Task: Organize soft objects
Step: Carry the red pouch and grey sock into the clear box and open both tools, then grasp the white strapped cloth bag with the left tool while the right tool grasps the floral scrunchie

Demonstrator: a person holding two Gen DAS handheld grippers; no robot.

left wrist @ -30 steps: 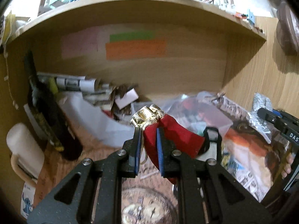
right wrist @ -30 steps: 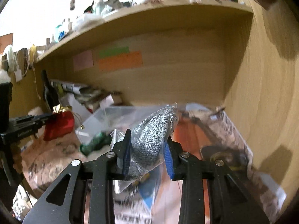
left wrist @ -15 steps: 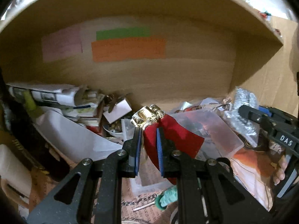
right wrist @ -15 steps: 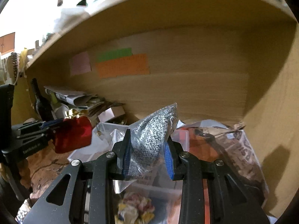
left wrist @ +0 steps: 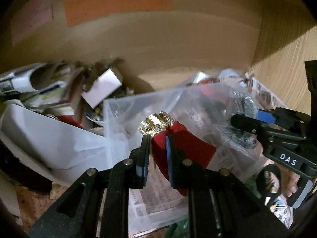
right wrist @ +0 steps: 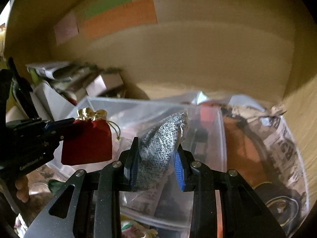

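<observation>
My left gripper [left wrist: 157,138] is shut on a red velvet pouch [left wrist: 184,148] with a gold gathered top, held over a clear plastic bin [left wrist: 126,107]. The pouch [right wrist: 87,144] and the left gripper [right wrist: 59,127] also show at the left of the right wrist view. My right gripper [right wrist: 156,158] is shut on a grey knitted item in a clear bag [right wrist: 160,144], held above the same bin [right wrist: 111,104]. In the left wrist view the right gripper [left wrist: 251,122] and its grey item [left wrist: 241,107] are at the right.
I am inside a wooden shelf bay with orange [right wrist: 118,23], green and pink paper strips on the back wall. Rolled papers and a small white box [left wrist: 103,87] are piled at the left. Newspaper-print packaging [right wrist: 281,142] lies along the right wall.
Both grippers have moved forward and down into the shelf bay, and now hold their items over the clear bin. Both grips are unchanged.
</observation>
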